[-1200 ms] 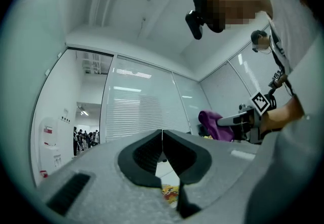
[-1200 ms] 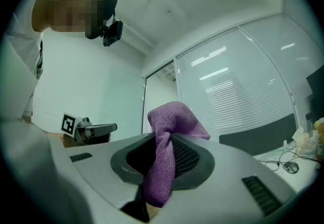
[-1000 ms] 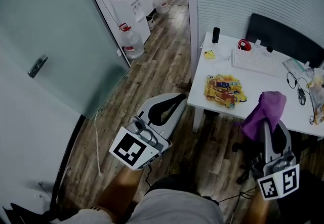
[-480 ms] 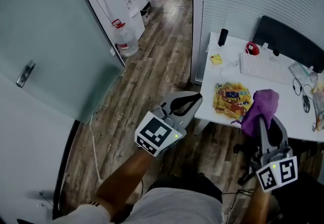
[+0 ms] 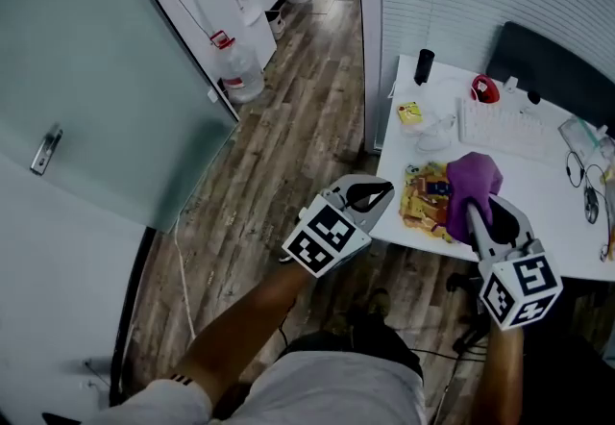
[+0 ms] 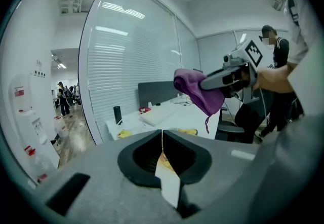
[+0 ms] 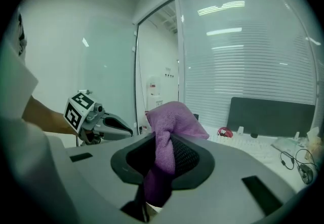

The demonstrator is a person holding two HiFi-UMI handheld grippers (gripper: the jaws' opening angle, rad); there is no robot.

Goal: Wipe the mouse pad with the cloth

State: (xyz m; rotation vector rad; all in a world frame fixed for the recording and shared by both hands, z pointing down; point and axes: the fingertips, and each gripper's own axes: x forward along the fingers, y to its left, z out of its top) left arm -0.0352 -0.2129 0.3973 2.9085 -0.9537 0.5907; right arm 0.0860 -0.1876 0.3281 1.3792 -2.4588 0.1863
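Now the right gripper [image 5: 478, 213] is pinched shut on a soft purple cloth [image 5: 471, 178]. The cloth hangs just over the colourful picture mouse pad [image 5: 424, 203] on the white desk [image 5: 543, 221] and does not seem to touch it yet. The left gripper [image 5: 381, 192] is closed with nothing in it, by the desk's corner. The pad lies close to the desk's edge and nothing holds it down. A hard wipe could push it off or crumple it.
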